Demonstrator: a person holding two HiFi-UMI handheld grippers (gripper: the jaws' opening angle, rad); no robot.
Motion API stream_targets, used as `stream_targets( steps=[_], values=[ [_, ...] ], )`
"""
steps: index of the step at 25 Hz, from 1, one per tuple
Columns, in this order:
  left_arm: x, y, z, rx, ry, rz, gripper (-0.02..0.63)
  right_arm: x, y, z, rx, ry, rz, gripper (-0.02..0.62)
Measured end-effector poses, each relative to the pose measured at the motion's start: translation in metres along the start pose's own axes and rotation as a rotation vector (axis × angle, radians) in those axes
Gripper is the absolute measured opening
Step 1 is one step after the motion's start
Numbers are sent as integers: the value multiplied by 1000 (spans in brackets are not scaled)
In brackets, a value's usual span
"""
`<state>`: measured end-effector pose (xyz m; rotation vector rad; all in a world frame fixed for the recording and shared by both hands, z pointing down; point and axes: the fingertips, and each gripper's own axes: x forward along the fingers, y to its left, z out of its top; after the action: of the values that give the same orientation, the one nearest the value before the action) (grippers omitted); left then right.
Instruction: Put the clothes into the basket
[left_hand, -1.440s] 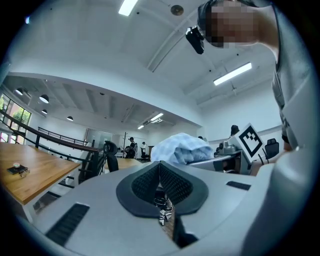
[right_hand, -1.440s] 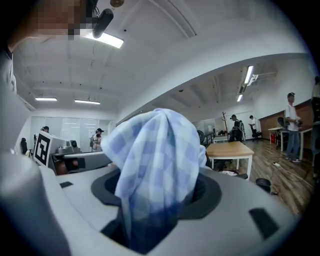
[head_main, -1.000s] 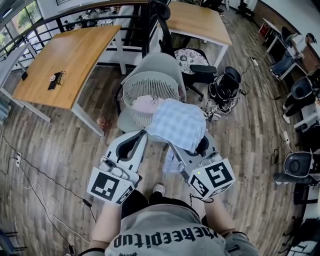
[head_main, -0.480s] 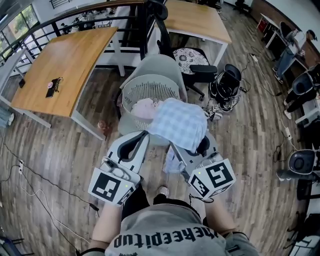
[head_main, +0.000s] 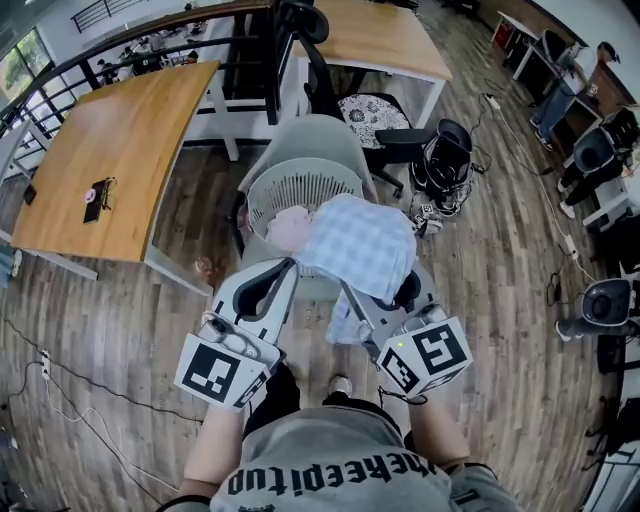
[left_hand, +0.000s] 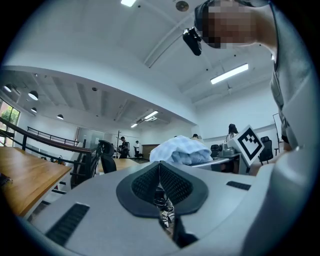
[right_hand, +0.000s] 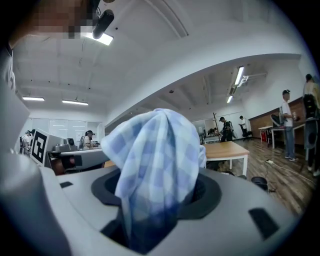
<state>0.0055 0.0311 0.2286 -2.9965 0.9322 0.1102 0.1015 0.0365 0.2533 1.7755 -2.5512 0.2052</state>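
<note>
A light blue checked cloth (head_main: 362, 243) is bunched over my right gripper (head_main: 350, 290), which is shut on it; in the right gripper view the cloth (right_hand: 155, 160) fills the gap between the jaws and rises above them. The white slatted basket (head_main: 268, 182) stands just ahead on a grey chair (head_main: 322, 133), with a pink garment (head_main: 288, 226) inside. The cloth overlaps the basket's near right rim in the head view. My left gripper (head_main: 291, 263) is beside it at the left, shut and holding nothing, its pads (left_hand: 172, 182) meeting.
A wooden desk (head_main: 112, 150) lies to the left and another desk (head_main: 375, 35) behind the basket. A black office chair with a patterned cushion (head_main: 375, 112) and a black bag (head_main: 448, 165) stand to the right. Cables run over the wooden floor (head_main: 110, 330).
Both grippers and the cloth have moved forward toward the basket, while the desk and floor slid back in the view. The grip on the cloth is unchanged.
</note>
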Motion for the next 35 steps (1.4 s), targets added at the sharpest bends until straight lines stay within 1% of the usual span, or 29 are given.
stream_targets(
  steps=[7,14,28,35],
  values=[
    [-5,41,-3,-7,7,-43,15,32,13,-1,4,0,-59,267],
    [-5,68,-7,-18,12,-93,15,54,23,-4,11,6,-110,267],
    [1,97,-11,-26,12,-194,15,75,30,-4,13,5,-215,267],
    [3,107,-12,-30,10,-233,15,81,33,-3,14,2,-257,267]
  ],
)
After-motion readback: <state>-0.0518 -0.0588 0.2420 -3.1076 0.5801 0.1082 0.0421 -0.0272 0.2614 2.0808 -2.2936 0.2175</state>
